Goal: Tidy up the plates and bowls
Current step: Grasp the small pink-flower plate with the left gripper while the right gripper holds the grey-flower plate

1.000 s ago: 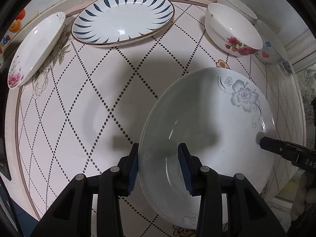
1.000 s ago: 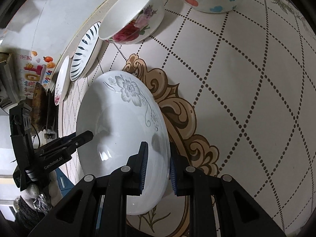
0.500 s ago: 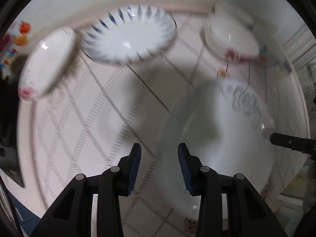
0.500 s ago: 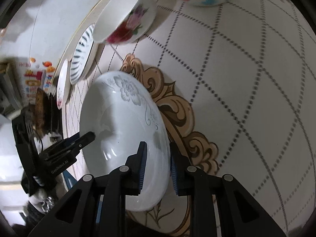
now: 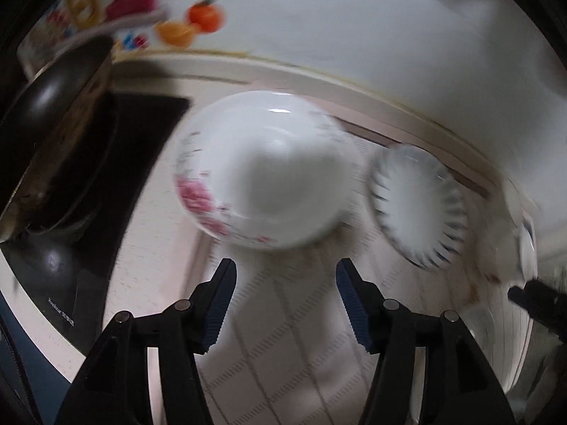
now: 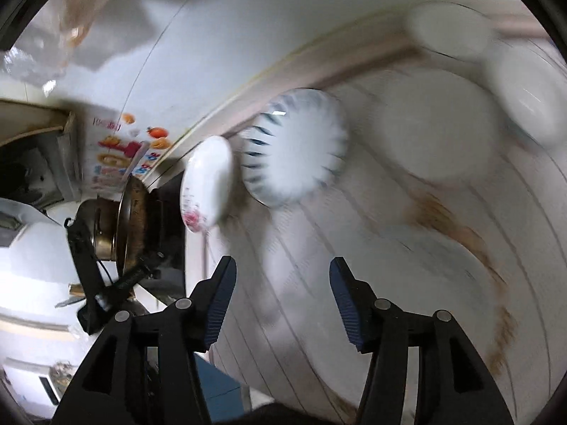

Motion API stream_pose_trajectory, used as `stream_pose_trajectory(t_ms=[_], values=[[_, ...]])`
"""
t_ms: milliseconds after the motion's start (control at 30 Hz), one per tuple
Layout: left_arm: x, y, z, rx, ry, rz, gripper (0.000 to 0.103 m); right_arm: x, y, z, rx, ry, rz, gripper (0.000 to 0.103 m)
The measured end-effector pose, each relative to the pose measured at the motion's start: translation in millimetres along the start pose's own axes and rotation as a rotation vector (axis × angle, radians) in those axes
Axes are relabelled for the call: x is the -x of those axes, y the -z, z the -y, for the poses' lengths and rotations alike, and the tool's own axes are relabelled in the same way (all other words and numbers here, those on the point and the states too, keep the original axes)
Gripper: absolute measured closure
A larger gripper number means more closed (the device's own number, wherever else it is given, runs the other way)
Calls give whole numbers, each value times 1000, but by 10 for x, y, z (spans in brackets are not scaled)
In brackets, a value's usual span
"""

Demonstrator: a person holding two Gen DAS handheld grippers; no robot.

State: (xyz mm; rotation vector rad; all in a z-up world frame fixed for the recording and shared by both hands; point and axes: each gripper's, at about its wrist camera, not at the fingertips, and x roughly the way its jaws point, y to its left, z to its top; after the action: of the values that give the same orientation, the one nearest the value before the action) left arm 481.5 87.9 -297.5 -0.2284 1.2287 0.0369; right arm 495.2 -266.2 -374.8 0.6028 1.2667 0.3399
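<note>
Left gripper (image 5: 285, 295): jaws opening, nothing between them; poised over the table (image 5: 276, 354)
Right gripper (image 6: 281, 294): jaws opening, empty
Pink-flowered plate (image 5: 265, 170): on the table, ahead of the left gripper
Blue-striped plate (image 6: 294, 148): just beside it, near the wall; both blurred

On the table (image 5: 283, 372), the striped plate (image 5: 418, 209) lies just right of the rose plate (image 5: 269, 173); a wok (image 5: 53, 148) sits to its left.
</note>
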Motion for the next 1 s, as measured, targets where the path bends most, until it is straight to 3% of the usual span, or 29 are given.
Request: stream_pose_trajectory(t_ms=[167, 333, 567, 833, 933, 1000], values=[[-293, -257, -487, 91, -31, -30, 47, -807, -625, -644, 82, -7, -37, 45], [-541, -433, -709, 123, -46, -55, 47, -1613, -1151, -1135, 179, 39, -94, 45], [-782, -555, -824, 145, -46, -77, 47, -2448, -1567, -1333, 202, 91, -156, 46], [-968, -665, -895, 175, -23, -88, 49, -2821, -1777, -1277, 186, 94, -186, 68], [-1035, -684, -923, 169, -45, -79, 69, -2922, -1785, -1286, 186, 93, -201, 76], [-1054, -698, -915, 168, -75, -64, 72, -2969, -1794, -1270, 185, 96, -201, 83]])
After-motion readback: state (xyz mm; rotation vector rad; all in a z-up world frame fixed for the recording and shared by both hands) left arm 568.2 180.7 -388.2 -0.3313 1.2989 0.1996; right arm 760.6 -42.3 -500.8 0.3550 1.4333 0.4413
